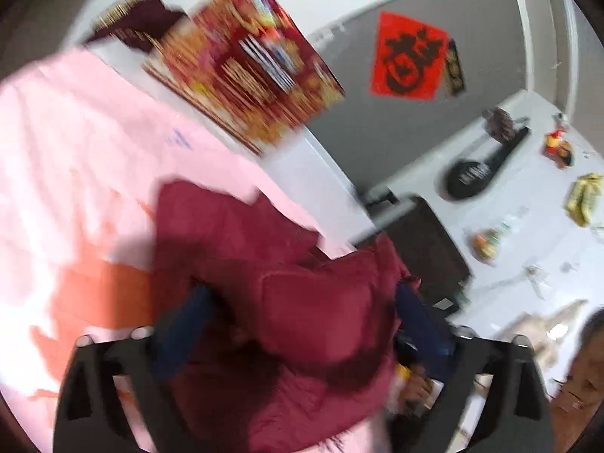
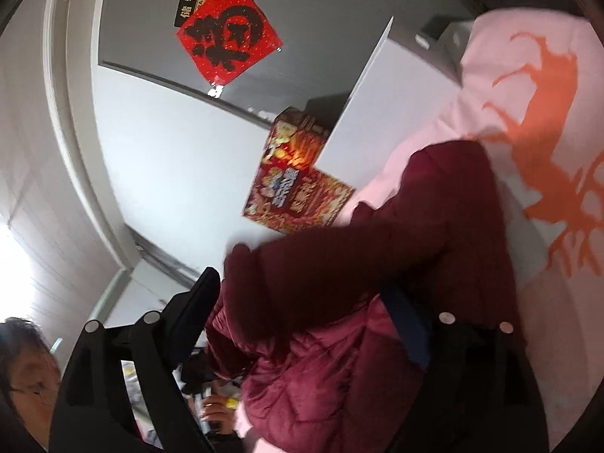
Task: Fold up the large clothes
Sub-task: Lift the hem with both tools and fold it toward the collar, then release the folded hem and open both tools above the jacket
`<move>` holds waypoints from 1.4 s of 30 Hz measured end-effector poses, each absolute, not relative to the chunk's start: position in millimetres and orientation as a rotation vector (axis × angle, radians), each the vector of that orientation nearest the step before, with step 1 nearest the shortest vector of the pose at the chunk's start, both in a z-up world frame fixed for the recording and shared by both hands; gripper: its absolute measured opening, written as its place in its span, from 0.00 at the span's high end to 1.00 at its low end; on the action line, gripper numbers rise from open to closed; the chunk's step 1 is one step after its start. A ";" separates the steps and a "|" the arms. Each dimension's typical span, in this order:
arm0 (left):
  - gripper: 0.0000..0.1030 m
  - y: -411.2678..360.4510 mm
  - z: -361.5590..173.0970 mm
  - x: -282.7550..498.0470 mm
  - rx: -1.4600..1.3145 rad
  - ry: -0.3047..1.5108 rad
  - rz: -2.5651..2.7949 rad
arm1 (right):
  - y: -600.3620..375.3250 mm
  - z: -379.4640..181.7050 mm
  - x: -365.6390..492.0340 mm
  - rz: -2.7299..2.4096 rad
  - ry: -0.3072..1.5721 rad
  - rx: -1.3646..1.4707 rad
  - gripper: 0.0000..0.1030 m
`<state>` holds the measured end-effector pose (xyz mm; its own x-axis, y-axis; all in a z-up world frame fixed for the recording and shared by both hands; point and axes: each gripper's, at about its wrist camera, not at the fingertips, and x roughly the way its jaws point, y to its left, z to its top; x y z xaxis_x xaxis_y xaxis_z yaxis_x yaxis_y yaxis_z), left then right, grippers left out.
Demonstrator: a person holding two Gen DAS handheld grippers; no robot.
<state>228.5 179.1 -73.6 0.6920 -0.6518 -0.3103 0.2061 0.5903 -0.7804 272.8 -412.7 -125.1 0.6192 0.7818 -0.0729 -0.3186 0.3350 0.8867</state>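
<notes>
The left gripper [image 1: 302,324] and right gripper [image 2: 302,302] stood wide, each with jacket [image 1: 302,302] bunched between; grip uncertain. Puffy, soft, slippery—best pinched at seams.

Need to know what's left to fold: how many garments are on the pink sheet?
1: a maroon puffer jacket bunched on the pink sheet, filling the space between the left tongs. Others may be hidden under it.

Glossy quilted maroon jacket [image 2: 339,339] on matt pink cloth [image 1: 75,151].
</notes>
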 end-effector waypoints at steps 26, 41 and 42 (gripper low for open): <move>0.24 146.5 -72.7 333.6 -0.472 0.861 -0.297 | -370.8 -91.8 347.7 0.314 0.733 0.526 0.12; 0.77 139.7 -83.1 299.5 -0.432 0.768 -0.285 | -308.8 -98.2 299.4 0.469 0.517 0.184 0.80; 0.78 139.3 -80.6 297.1 -0.433 0.760 -0.288 | -303.5 -96.5 296.0 0.483 0.511 0.161 0.81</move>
